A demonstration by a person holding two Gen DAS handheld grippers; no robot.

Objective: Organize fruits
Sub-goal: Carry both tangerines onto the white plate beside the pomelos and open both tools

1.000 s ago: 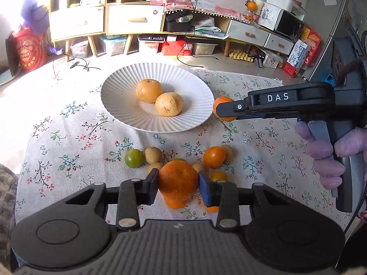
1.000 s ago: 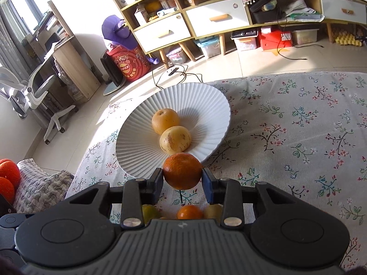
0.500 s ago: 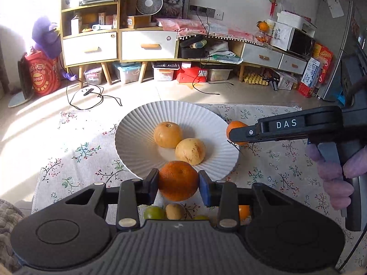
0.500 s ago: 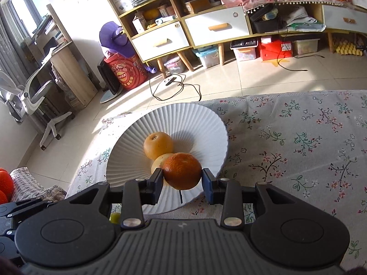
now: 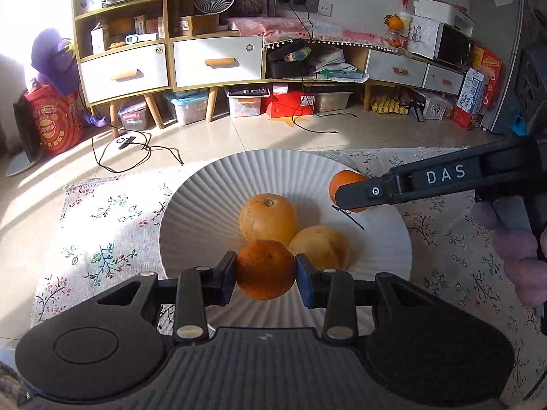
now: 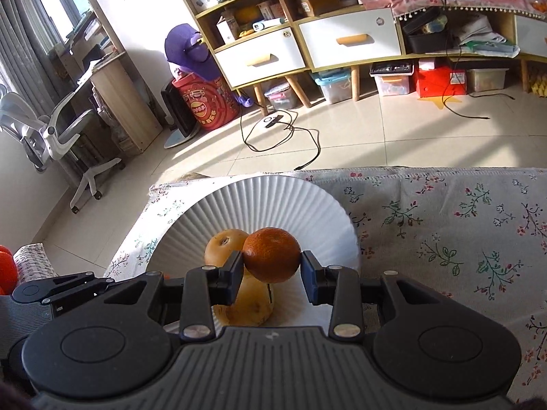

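Observation:
A white ribbed plate (image 5: 218, 191) sits on the floral tablecloth and holds two yellow-orange fruits (image 5: 268, 218) (image 5: 323, 244). My left gripper (image 5: 266, 270) is shut on an orange (image 5: 266, 269) and holds it over the plate's near side, close to those two fruits. My right gripper (image 6: 271, 264) is shut on another orange (image 6: 271, 254) above the plate (image 6: 273, 198), over the yellow fruits (image 6: 224, 246). In the left wrist view the right gripper's finger (image 5: 410, 184) reaches in from the right with its orange (image 5: 345, 182) over the plate's right side.
The floral tablecloth (image 6: 461, 225) covers the table, whose far edge lies just behind the plate. Beyond it are tiled floor, cables and shelving with drawers (image 5: 218, 61). More orange fruit (image 6: 5, 266) shows at the far left of the right wrist view.
Both grippers have moved forward with their oranges, from over the loose fruit pile and plate rim to above the plate. The loose fruits have dropped out of view.

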